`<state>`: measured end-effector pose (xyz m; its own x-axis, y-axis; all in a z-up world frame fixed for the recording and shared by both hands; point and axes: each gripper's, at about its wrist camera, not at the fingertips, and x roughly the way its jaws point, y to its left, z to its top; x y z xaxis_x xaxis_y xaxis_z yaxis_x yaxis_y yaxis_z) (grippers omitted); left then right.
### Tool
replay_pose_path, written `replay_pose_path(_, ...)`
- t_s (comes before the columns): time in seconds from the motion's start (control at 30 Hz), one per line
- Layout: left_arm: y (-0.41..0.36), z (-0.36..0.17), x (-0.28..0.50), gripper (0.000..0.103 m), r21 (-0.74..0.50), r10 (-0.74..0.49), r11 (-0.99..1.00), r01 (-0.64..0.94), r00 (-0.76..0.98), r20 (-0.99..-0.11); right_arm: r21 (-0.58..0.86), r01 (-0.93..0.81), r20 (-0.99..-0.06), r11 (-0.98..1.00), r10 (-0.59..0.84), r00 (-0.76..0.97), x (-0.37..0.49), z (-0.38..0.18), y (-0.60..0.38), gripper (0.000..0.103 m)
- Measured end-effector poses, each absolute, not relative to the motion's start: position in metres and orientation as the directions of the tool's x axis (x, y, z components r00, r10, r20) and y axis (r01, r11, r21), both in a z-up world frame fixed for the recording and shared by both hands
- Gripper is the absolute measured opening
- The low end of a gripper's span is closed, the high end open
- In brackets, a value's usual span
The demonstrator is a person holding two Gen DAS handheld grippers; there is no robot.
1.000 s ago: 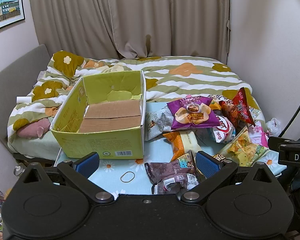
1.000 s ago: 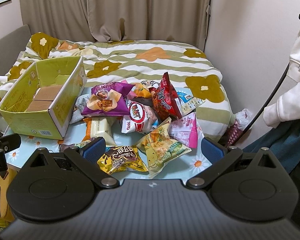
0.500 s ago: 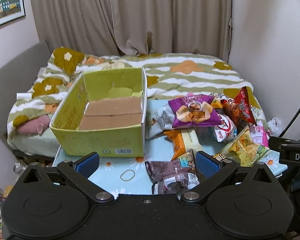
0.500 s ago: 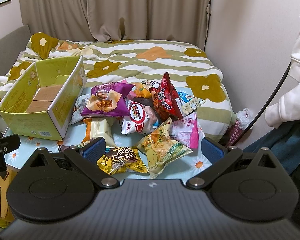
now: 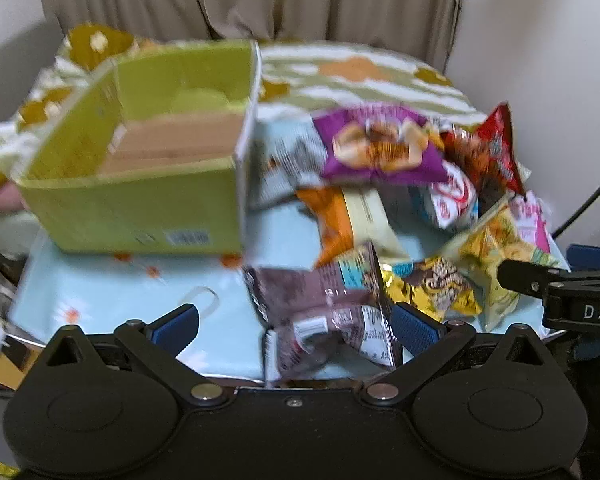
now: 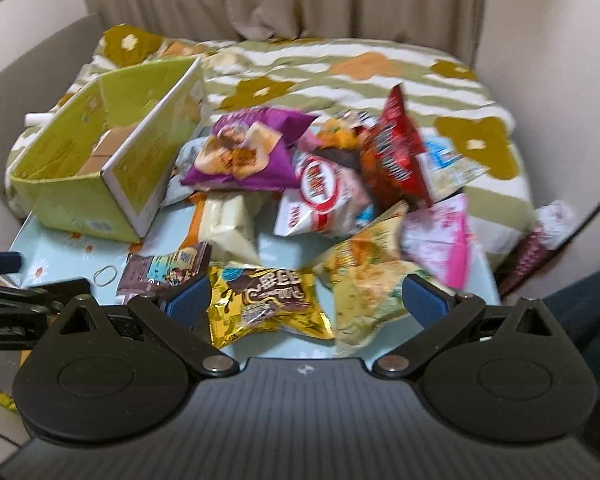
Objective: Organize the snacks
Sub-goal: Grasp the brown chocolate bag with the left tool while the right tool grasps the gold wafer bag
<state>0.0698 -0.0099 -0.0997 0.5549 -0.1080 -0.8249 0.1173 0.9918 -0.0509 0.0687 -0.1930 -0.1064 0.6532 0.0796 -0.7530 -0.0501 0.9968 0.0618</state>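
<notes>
A pile of snack bags lies on a light blue table. A green cardboard box stands open at the left, with only brown flaps inside. My left gripper is open over a brown packet at the table's front edge. My right gripper is open above a yellow chocolate-snack bag and a pale yellow chip bag. Behind them lie a purple bag, a red bag and a white-and-red bag. Both views are blurred.
A bed with a flowered, striped cover runs behind the table to beige curtains. A rubber band lies on the table near the left gripper. The right gripper's arm shows at the right edge of the left wrist view. Walls close in on both sides.
Both grippers have moved forward and down toward the table, so the bags and box look larger. Their fingers stay apart. Nothing on the table has shifted.
</notes>
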Motion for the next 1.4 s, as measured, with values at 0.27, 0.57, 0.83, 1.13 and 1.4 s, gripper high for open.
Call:
replay_pose_path(0.27,-0.014,-0.130,0.091,0.103,-0.097,-0.157,0.985,0.144,0.508,-0.847,0.041,-0.156,-0.754,0.987,0.133,0.643,0.080,-0.132,-0.187,0.103)
replay_pose_path(0.57,-0.024,-0.143,0.107,0.103,-0.132,-0.200,0.976,0.176,0.464,-0.863,-0.055,-0.321,-0.772,0.946,0.163,0.614,0.080,-0.155,-0.180,0.103)
replay_pose_path(0.83,-0.035,-0.169,0.124,0.103,-0.086,-0.163,0.976,0.199,0.411,-0.897,-0.101,-0.405,-0.788,0.909,0.175,0.590,0.083,-0.177,-0.163,0.103)
replay_pose_path(1.13,-0.032,-0.187,0.139,0.095,-0.041,-0.122,0.977,0.208,0.393,-0.911,-0.112,-0.436,-0.804,0.893,0.176,0.568,0.102,-0.198,-0.155,0.103)
replay_pose_path(1.4,-0.024,-0.189,0.148,0.088,-0.052,-0.135,0.974,0.219,0.383,-0.914,-0.071,-0.448,-0.803,0.891,0.216,0.556,0.121,-0.205,-0.153,0.103)
